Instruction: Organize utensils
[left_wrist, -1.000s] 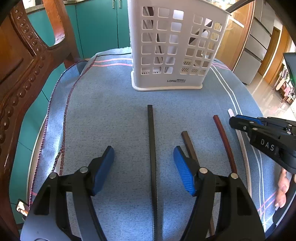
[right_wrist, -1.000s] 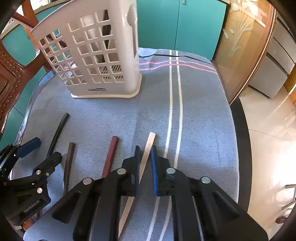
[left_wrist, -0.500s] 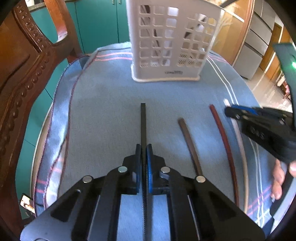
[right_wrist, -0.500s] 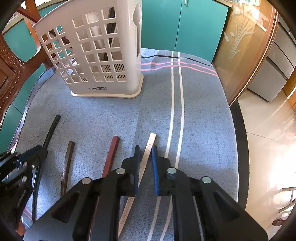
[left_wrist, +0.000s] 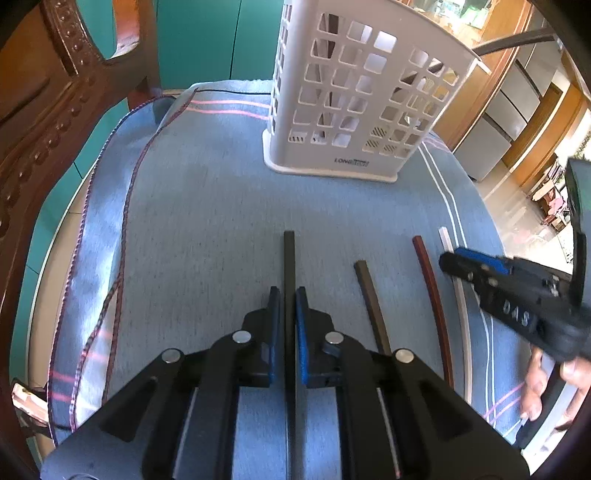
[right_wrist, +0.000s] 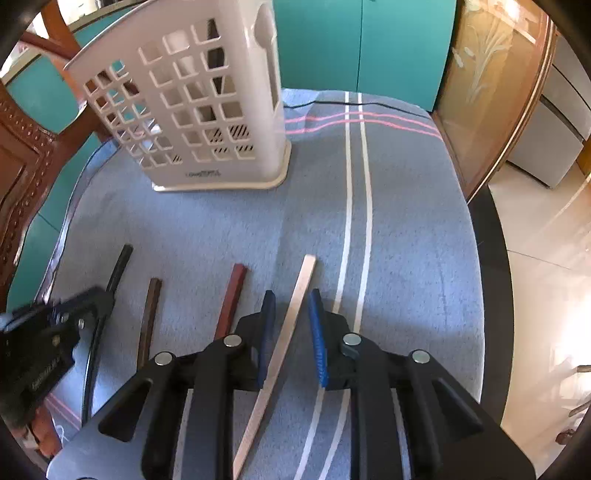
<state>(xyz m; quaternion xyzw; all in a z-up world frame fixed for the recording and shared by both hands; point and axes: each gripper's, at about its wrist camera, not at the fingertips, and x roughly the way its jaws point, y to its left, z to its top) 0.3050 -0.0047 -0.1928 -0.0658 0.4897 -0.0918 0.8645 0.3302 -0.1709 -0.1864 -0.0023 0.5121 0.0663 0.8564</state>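
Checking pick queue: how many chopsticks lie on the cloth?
4 in a row: black chopstick in left gripper, dark brown, red-brown, pale one between right gripper's fingers.

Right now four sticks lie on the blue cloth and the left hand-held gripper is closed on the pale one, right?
Not quite. The left wrist view shows the left hand-held gripper closed on the black stick, not the pale stick. The rest holds.

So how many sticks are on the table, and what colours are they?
Black chopstick: 1, shut in the left gripper
Dark brown chopstick: 1
Reddish-brown chopstick: 1
Pale cream chopstick: 1, between the right gripper's fingers
Total: 4 loose chopsticks on the blue cloth. Dark ones also stand in the white basket, too hidden to count.
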